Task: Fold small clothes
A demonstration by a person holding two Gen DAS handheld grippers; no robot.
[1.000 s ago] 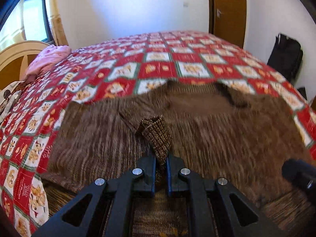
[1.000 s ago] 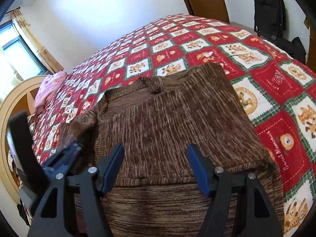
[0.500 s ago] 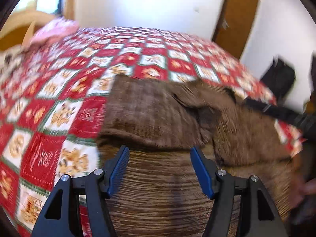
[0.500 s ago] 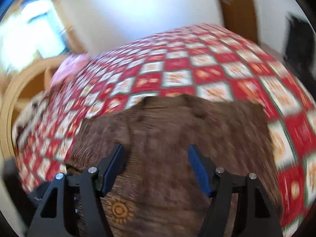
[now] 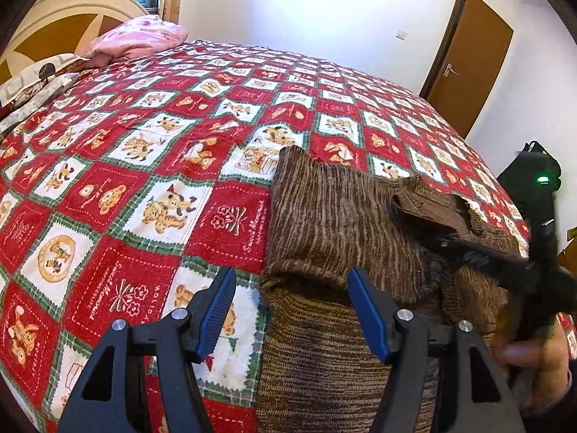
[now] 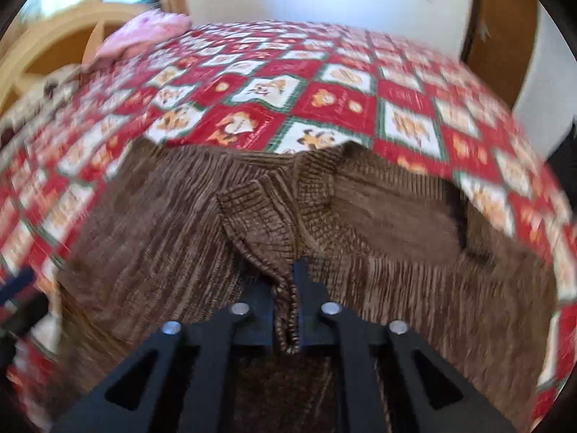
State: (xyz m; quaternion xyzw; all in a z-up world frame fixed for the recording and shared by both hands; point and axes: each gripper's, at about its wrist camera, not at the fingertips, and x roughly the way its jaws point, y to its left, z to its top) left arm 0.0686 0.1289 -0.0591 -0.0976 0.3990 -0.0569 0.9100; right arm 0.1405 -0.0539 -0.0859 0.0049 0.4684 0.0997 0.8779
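A brown knit sweater [image 5: 335, 223] lies on the red patterned bedspread [image 5: 144, 166], its left part folded over the body. My left gripper [image 5: 292, 310] is open and empty, just above the sweater's left folded edge. My right gripper [image 6: 286, 288] is shut on the sweater's ribbed cuff [image 6: 259, 223], which lies near the collar over the middle of the sweater [image 6: 414, 270]. The right gripper also shows in the left wrist view [image 5: 487, 256] as a dark blurred arm over the sweater.
A pink pillow [image 5: 137, 38] and a wooden headboard [image 5: 54, 25] are at the bed's far left. A brown door [image 5: 465, 61] and a black bag [image 5: 530, 169] stand past the bed on the right.
My left gripper let go of the cuff, opened and moved to the sweater's left edge. My right gripper, open before, has closed on the cuff over the sweater's middle.
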